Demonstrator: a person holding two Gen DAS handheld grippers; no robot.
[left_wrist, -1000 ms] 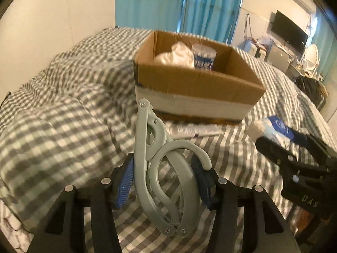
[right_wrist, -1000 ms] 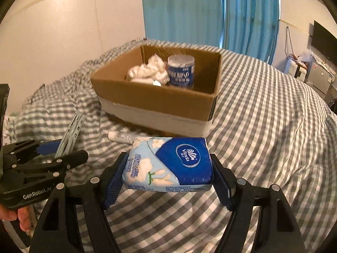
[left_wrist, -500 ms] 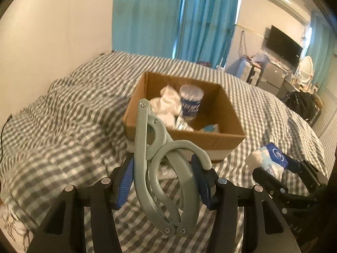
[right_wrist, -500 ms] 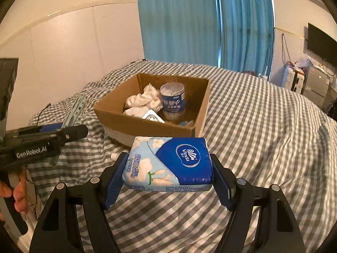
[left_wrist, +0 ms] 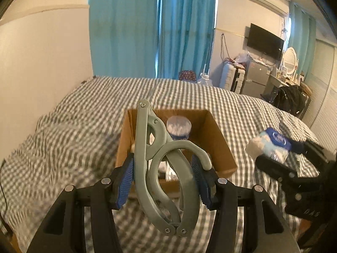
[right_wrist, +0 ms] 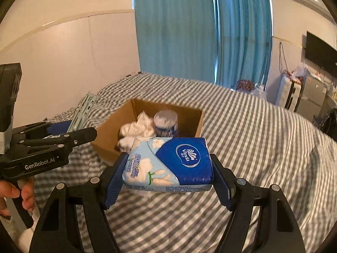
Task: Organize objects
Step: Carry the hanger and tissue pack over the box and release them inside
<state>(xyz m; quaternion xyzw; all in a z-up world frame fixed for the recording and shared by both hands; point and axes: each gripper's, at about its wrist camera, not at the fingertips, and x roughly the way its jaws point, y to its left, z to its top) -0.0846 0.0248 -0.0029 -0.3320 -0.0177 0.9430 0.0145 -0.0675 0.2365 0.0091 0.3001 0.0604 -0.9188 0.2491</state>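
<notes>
My left gripper (left_wrist: 163,179) is shut on a grey-green folding plastic hanger (left_wrist: 166,172) and holds it in the air in front of the open cardboard box (left_wrist: 219,139). My right gripper (right_wrist: 168,175) is shut on a blue and white Vinda tissue pack (right_wrist: 168,164), also held above the bed. The box (right_wrist: 111,135) sits on the checked bed and holds a blue and white canister (right_wrist: 165,122) and crumpled white stuff (right_wrist: 137,128). The left gripper shows in the right wrist view (right_wrist: 80,136), and the tissue pack shows in the left wrist view (left_wrist: 271,143).
The grey checked bedcover (right_wrist: 252,139) lies all around the box. A white wall (left_wrist: 42,63) is on the left and blue curtains (left_wrist: 151,27) are behind the bed. A TV (left_wrist: 264,41), a small fridge and clutter stand at the far right.
Both grippers have risen and pulled back with their loads. The box now looks smaller and lower, and more of the room shows. The white tube in front of the box has gone out of sight.
</notes>
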